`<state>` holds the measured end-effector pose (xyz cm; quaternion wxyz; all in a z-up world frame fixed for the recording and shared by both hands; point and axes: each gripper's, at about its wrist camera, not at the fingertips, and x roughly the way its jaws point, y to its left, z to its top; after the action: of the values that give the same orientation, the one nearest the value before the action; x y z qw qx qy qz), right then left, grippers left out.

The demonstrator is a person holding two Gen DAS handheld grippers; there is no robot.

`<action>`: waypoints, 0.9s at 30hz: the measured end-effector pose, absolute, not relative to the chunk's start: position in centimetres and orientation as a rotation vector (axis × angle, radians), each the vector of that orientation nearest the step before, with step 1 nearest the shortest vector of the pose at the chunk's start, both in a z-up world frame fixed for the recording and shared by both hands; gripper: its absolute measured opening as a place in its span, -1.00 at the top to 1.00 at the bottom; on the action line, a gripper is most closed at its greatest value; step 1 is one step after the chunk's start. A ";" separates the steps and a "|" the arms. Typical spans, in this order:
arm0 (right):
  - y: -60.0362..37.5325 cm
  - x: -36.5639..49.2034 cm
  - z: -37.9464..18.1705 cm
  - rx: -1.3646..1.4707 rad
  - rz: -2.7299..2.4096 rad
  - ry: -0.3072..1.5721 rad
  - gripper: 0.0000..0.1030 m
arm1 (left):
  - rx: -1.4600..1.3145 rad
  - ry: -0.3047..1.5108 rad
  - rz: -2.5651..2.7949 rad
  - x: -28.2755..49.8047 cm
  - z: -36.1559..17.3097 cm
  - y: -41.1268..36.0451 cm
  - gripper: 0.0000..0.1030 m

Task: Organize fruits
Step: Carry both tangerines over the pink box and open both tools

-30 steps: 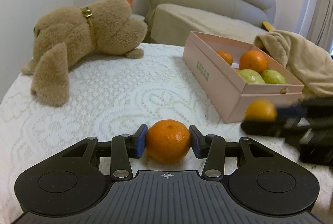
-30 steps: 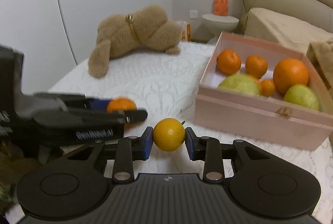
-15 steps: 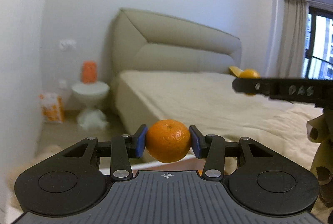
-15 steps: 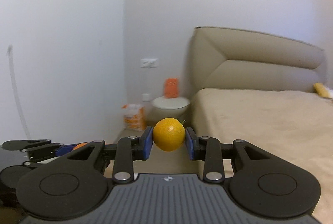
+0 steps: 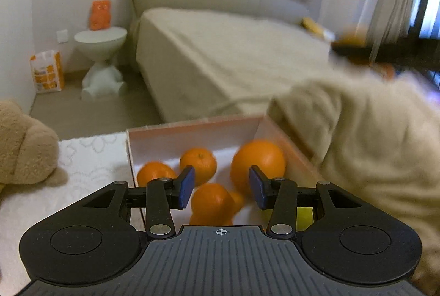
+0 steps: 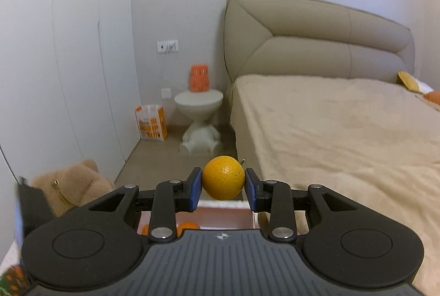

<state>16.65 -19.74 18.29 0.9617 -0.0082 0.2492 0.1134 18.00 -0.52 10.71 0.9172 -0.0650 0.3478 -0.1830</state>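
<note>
The mandarin point(image 5: 213, 204) lay blurred in the pink box point(image 5: 192, 128), below and between the blue pads of the left tool point(image 5: 221, 190), which stood released with nothing pressed between them. Around it sat two smaller mandarins and a large orange point(image 5: 258, 164) toward the box's right wall. The right tool point(image 6: 223, 187) was clenched on a yellow-orange citrus point(image 6: 223, 177), held above the box's near rim. The step in hand seemed to be dropping fruit into the box; next, the right tool would need to lower over a free patch of the box floor and let go. A beige plush cloth point(image 5: 357, 147) crowded the right wall, a teddy bear point(image 5: 22, 144) lay on the counter point(image 5: 90, 155) to the left, so open room lay mainly toward the box's front left.
</note>
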 end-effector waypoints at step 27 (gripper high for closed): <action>-16.9 7.3 8.0 -0.084 0.204 0.585 -0.59 | -0.046 0.693 -0.188 1.3 6.2 5.3 0.06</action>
<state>7.27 -16.87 8.03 0.9515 -0.0415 0.2879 0.1002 1.27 5.27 6.15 0.9359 -0.0226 0.3392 -0.0922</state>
